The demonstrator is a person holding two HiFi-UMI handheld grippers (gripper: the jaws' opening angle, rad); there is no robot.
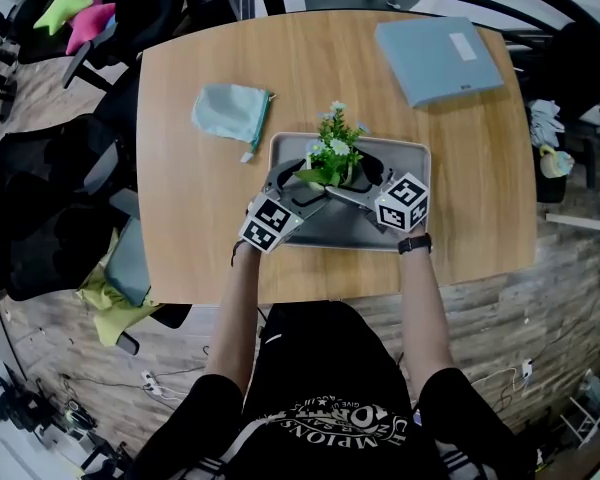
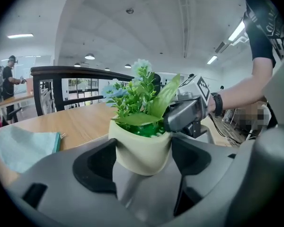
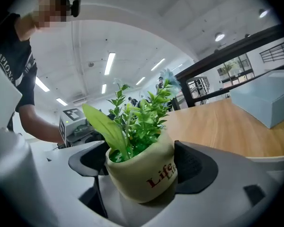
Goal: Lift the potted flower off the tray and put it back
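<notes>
A small cream pot with green leaves and pale flowers [image 1: 332, 153] stands upright on a grey tray [image 1: 420, 150] in the middle of the wooden table. My left gripper [image 1: 305, 183] reaches in from the lower left and my right gripper [image 1: 360, 181] from the lower right. In the left gripper view the pot [image 2: 139, 150] sits between the black pads of my left gripper [image 2: 142, 163], close to both, with no clear squeeze. It is the same in the right gripper view, where the pot [image 3: 142, 174] sits between the wide jaws of my right gripper [image 3: 143, 167].
A light blue cloth [image 1: 230, 111] lies on the table left of the tray. A grey-blue flat box [image 1: 438, 60] lies at the far right corner. Black office chairs [image 1: 40, 208] stand along the table's left side. A dark railing [image 2: 71, 74] runs behind the table.
</notes>
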